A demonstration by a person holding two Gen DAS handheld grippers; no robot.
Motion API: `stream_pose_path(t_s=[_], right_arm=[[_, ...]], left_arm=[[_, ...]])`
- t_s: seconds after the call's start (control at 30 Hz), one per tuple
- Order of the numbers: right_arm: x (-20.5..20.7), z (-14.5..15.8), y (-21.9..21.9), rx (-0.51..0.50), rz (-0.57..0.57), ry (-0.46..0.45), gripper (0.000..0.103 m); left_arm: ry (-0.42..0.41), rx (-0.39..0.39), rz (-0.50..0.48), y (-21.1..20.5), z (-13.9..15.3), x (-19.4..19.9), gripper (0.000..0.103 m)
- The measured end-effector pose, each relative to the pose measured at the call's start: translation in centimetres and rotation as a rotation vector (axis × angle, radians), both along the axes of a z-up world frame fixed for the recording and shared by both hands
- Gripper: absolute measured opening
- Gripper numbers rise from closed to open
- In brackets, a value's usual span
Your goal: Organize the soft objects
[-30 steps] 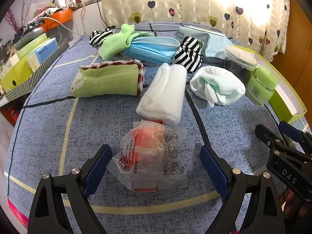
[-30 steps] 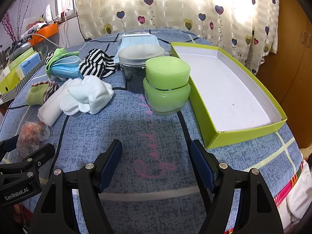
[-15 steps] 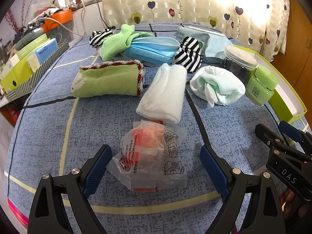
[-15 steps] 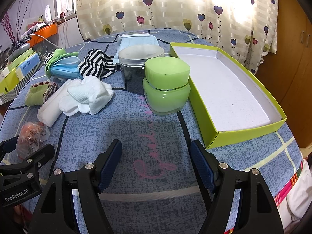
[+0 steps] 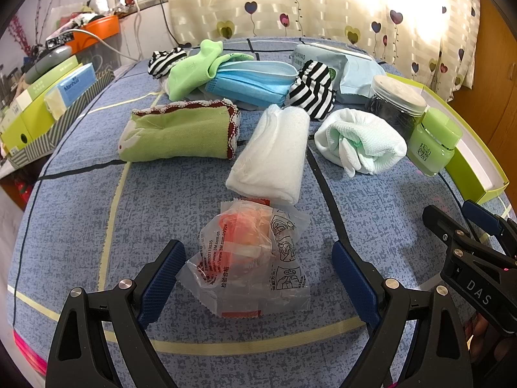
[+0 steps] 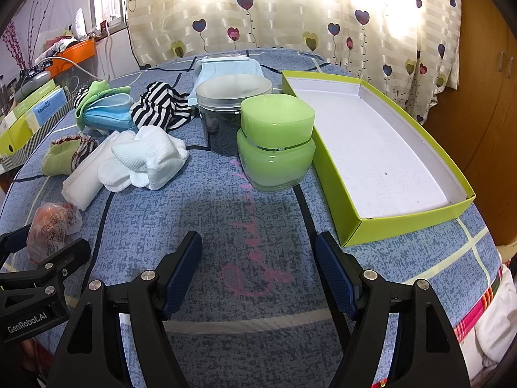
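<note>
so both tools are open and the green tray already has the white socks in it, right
Not quite. Both the left tool and the right tool are open, but the green tray holds nothing. The right wrist view shows the white socks lying on the blue cloth, left of the green jar.

"www.3M.com.cn/ppe" on plastic packet [image 5: 248, 258]

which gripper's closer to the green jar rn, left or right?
Right. The right gripper is open, facing the green jar straight ahead across bare cloth. The left gripper is open around the plastic-wrapped packet; from it the jar sits far off, up right.
</note>
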State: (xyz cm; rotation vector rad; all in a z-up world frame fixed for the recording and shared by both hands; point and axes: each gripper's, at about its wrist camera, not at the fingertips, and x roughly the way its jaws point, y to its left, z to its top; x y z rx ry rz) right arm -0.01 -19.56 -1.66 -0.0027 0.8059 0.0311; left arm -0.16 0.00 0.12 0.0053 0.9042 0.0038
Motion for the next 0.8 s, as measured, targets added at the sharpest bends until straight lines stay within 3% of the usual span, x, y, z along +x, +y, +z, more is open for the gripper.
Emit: stream_pose_path(t_s=[0.67, 0.8], right_arm=[[0.1, 0.5, -0.1, 0.010, 0.036, 0.016, 0.073], [0.1, 1.2, 0.3, 0.027, 0.088, -0.015, 0.073]], left_arm=[[0.014, -0.003, -0.042, 0.4, 0.1, 0.0, 0.092], [0.028, -0.062, -0.055, 1.7, 0.6, -0.4, 0.091]])
